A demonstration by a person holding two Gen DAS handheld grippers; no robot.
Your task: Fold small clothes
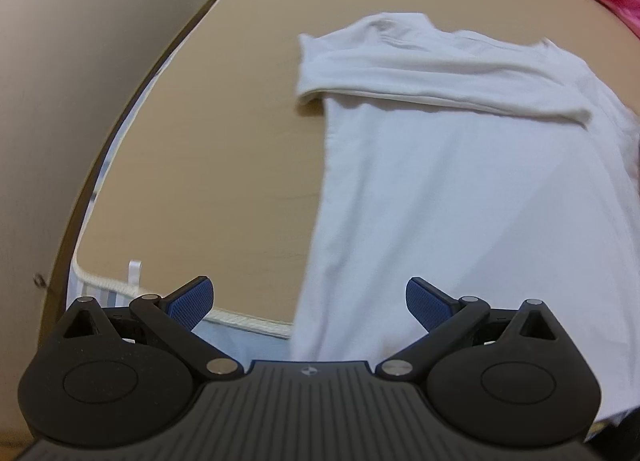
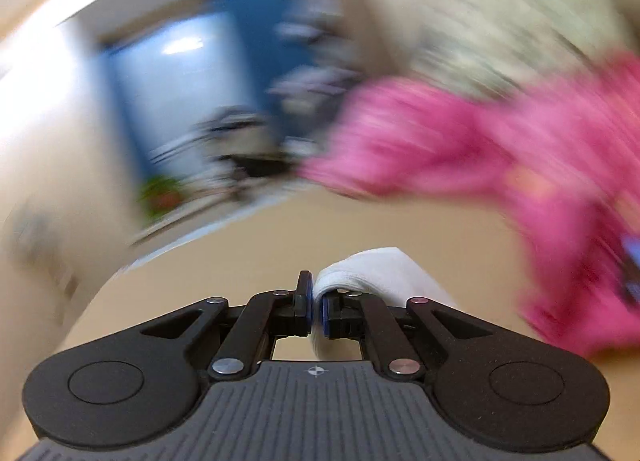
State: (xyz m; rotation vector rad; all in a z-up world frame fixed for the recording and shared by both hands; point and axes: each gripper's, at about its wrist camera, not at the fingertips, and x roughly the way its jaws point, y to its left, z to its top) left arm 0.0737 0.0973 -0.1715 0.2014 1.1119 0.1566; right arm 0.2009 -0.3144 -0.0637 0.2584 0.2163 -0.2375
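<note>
Shirt (image 1: 460, 181), white and plain, lies on the tan bed (image 1: 220, 141); we see its top part folded across in a band and its lower end hanging over the near edge. We read no label or writing on it. Our left gripper (image 1: 310, 301) hovers at that edge, jaws spread wide and empty. Our right gripper (image 2: 316, 307) has its jaws clenched on a white fold of the shirt (image 2: 376, 269). Pink cloth (image 2: 500, 149) lies blurred beyond.
</note>
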